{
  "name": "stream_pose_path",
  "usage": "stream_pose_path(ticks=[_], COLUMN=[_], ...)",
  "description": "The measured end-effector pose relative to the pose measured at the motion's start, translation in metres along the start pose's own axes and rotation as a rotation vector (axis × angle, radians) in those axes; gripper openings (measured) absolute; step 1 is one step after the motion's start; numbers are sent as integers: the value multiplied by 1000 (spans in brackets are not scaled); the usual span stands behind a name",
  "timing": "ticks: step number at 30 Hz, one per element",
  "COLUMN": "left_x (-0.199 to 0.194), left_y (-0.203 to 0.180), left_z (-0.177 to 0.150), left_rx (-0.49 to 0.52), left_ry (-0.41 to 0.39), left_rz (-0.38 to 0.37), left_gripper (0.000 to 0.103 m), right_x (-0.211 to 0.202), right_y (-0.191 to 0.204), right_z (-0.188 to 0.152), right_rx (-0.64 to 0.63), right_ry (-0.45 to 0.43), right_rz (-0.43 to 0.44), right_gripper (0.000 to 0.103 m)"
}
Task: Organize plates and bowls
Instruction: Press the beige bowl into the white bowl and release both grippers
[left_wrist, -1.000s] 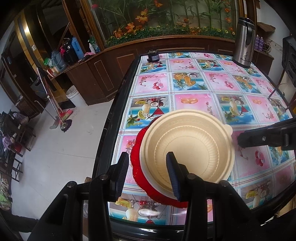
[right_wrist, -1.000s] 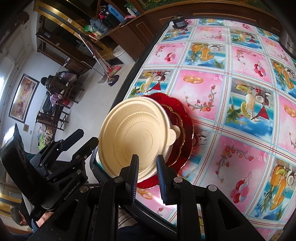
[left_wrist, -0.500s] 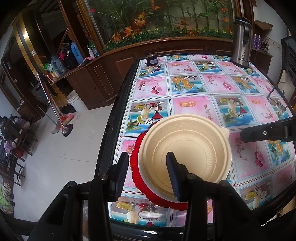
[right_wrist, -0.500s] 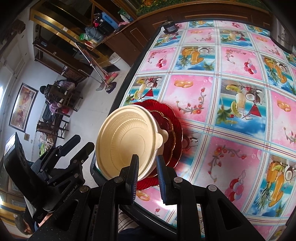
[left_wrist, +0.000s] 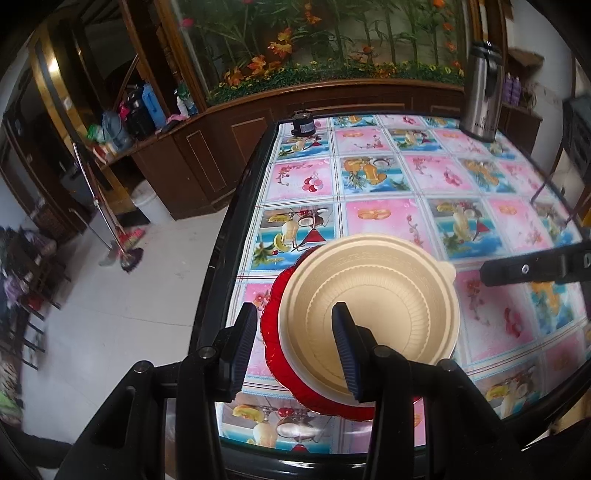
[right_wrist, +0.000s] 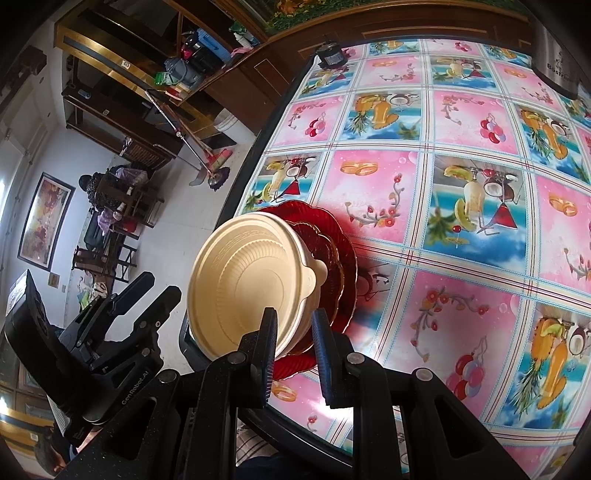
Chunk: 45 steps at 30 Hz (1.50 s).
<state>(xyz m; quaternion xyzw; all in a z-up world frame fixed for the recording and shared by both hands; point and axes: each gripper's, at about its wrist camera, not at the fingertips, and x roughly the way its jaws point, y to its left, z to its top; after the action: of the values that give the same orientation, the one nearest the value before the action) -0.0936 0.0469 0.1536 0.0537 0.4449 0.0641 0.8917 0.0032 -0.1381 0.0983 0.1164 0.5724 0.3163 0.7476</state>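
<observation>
A cream bowl (left_wrist: 373, 306) sits on stacked red plates (left_wrist: 273, 332) near the table's front left corner; the same bowl (right_wrist: 247, 280) and red plates (right_wrist: 328, 251) show in the right wrist view. My left gripper (left_wrist: 295, 347) is open and empty, its jaws apart above the bowl's near rim and the plates' edge. My right gripper (right_wrist: 293, 354) is open with a narrow gap, just in front of the bowl and plates, touching nothing that I can see. One right finger (left_wrist: 532, 267) shows at the right edge of the left wrist view.
The table (left_wrist: 388, 218) has a pink and blue picture cloth. A steel kettle (left_wrist: 482, 99) stands at its far right and a small dark jar (left_wrist: 303, 125) at the far left corner. The table's black edge (left_wrist: 218, 266) drops to the floor on the left.
Both grippers have pulled back and up from the bowl and plates, which look smaller now. The bowl and plates have stayed in place.
</observation>
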Motion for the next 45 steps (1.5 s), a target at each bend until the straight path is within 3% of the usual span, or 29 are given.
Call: stream_pose_path(ticks=[3,8,10,13,16,25,27,35,38,40,45], left_x=[0,15,33,58,76,111,118,137,144,146,146], left_y=[33,97,122,134,129,109,106,100,96,88,72], left_z=[2,-12,-24,-43,-54,-54,-53,-47,-46,-45,-35], left_rx=[-119,-299,-390,-467,-494,-435,-417,-367,-347,-309,-245], left_ry=[14,54,98,159,196,261,266,280,291,291,291], left_rz=[-85,-103,-174,-293,-359,-419,-443,-467,-475,-469,-459], left_gripper=[41,41,41,34,32,27,21,13,13,6,6], right_x=[-2,-3,1,9,20,50,55,69,76,79,72], right_y=[-7,-22,-32,-41,-47,-53,-52,-51,-48,-46,-53], right_z=[1,-1,-2,-4,-5,-3,-2,5,5,4,1], right_rx=[22,53,72,88,91,110,108,106,93,90,105], right_ry=[-10,-22,-12,-1,16,56,58,66,76,73,63], right_rz=[-6,-34,-48,-64,-65,-51,-54,-54,-44,-46,-33], right_gripper=[22,22,22,22,22,22,22,22,12,11,9])
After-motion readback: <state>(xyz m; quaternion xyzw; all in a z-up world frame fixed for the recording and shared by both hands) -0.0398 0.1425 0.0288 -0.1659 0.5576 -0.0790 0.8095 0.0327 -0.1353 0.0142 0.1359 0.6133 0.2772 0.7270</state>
